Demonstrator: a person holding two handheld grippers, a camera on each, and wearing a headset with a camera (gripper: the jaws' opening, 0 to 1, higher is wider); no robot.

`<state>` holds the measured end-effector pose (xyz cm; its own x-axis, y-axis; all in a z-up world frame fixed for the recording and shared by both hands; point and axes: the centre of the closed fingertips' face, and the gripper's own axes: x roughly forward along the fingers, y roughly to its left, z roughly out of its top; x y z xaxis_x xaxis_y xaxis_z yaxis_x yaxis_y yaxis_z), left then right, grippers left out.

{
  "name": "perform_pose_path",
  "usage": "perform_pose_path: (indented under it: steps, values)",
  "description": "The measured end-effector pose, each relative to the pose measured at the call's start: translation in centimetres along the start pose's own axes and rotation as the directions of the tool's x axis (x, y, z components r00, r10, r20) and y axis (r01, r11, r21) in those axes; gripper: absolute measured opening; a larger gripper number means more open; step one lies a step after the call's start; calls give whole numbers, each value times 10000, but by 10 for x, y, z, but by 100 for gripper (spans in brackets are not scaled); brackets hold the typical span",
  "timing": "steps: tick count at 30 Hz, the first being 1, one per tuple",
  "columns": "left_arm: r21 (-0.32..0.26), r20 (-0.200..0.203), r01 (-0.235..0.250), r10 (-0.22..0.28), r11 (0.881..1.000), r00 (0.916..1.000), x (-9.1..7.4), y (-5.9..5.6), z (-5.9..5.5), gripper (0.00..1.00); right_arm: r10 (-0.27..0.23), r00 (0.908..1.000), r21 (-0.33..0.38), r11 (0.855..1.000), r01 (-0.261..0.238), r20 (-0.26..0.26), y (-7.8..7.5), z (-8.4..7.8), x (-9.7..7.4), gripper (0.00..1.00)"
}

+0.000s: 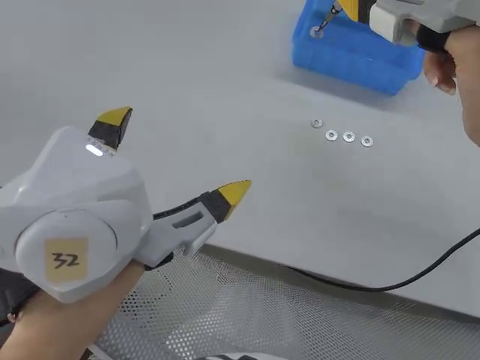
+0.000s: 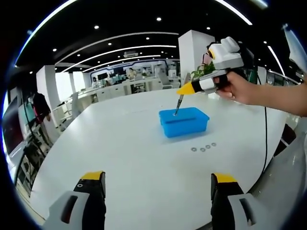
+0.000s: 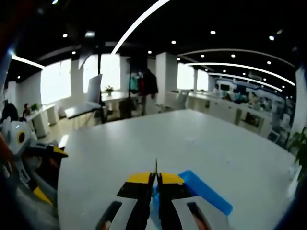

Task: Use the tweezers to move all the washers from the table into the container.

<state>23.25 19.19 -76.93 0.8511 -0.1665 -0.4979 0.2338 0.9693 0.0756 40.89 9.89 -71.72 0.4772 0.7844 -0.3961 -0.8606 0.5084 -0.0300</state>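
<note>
The head view's top edge cuts off the blue container [image 1: 352, 56] and the right tool [image 1: 346, 9]. What the tweezers [image 1: 327, 18] pinch is too small to tell. In the right gripper view the jaws hide most of the container.

The white table [image 1: 225, 90] has a plain, smooth top that fills most of the head view. A blue rectangular container [image 1: 345, 71] sits on it at the upper right of the frame. Below the container, a little apart from it, four small metal washers [image 1: 349, 136] lie flat in a short row. A black cable [image 1: 390, 285] curves along the table's near edge at the lower right.
</note>
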Motion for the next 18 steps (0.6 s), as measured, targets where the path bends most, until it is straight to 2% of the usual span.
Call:
perform_pose_path:
  steps: [1,6,11,15,18]
  values:
    - [-9,167,-70,70,10000,9998,0,1,3,94,-110,9999,9,9999,110,52,-3,-1,2,1]
    - [-414,396,-14,30,9991,9992,0,2,5,99,-326,9994,-213,9993,323,-142,-10,-5,12,1]
    - [-430,731,-24,56,9991,9973,0,2,10,99,-453,9986,-235,9987,447,-265,-16,-12,23,2]
    - [-467,744,-155,189,9988,9970,-1,4,11,99,-541,9978,50,9985,543,-396,-23,-24,32,2]
    - [-427,591,-288,313,9987,9978,-1,6,8,99,-587,9971,429,9972,608,-482,-27,-33,37,2]
